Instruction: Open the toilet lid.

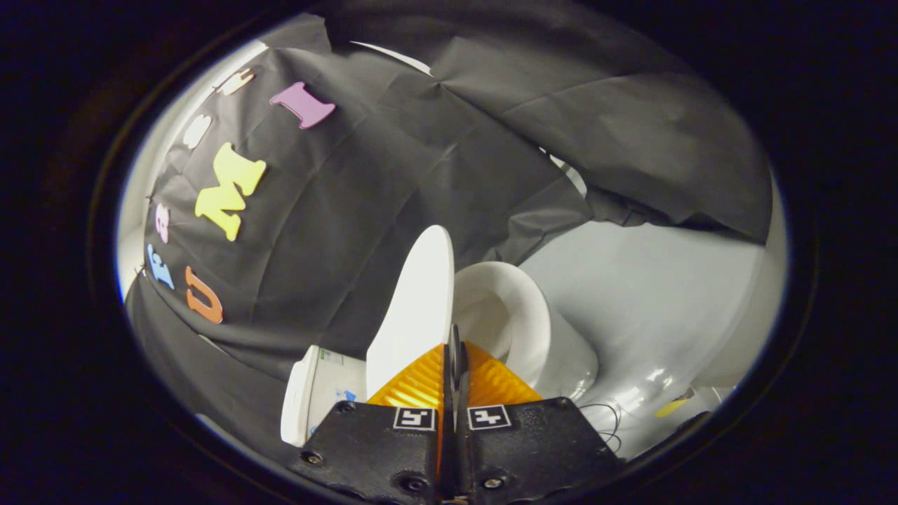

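The gripper [454,354] is riding with its two orange fingers [421,382] pressed flat together, the black tips meeting in a thin line with nothing between them, so it is closed and carrying nothing. That closed pose is making sense as a pushing tool: a single narrow wedge is easier to slide against a thin edge than two spread fingers. Just ahead of the tips, the white lid [417,308] is standing raised, seen nearly edge-on, its rim rising from the fingertips toward the black cloth wall [365,182] behind. Whether the tips are touching the lid's edge or sitting a hair off it cannot be told from this angle. Beside the lid, on the right, the open bowl [512,315] is showing its rim and hollow, which is suggesting the lid is already well clear of the seat and the opening is largely done. On the other side, low beside the fingers, the white tank [309,403] is lying close behind the lid, likely where the lid is going to rest. Beyond the bowl, the pale glossy floor [652,308] is spreading out, with thin dark cables [605,421] lying near the gripper body.
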The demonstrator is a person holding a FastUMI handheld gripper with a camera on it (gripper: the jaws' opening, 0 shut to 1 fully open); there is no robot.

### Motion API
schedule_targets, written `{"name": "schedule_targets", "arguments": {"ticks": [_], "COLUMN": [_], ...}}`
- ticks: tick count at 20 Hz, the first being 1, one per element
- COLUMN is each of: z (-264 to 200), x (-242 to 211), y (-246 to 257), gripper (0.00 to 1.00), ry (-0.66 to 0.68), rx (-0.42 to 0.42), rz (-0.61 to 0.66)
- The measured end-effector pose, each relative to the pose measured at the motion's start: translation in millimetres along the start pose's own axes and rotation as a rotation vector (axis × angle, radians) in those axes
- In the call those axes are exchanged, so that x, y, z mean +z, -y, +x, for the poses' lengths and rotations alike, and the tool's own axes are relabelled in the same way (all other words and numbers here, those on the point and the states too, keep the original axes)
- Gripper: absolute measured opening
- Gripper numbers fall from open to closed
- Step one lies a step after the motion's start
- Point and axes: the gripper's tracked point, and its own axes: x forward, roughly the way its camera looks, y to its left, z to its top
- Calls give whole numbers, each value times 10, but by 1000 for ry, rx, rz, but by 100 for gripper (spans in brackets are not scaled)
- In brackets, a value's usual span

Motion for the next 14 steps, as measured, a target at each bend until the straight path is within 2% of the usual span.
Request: {"name": "schedule_targets", "arguments": {"ticks": [14], "z": [-237], "x": [62], "y": [-773], "gripper": [4], "ry": [27], "rx": [50], "rz": [-155]}}
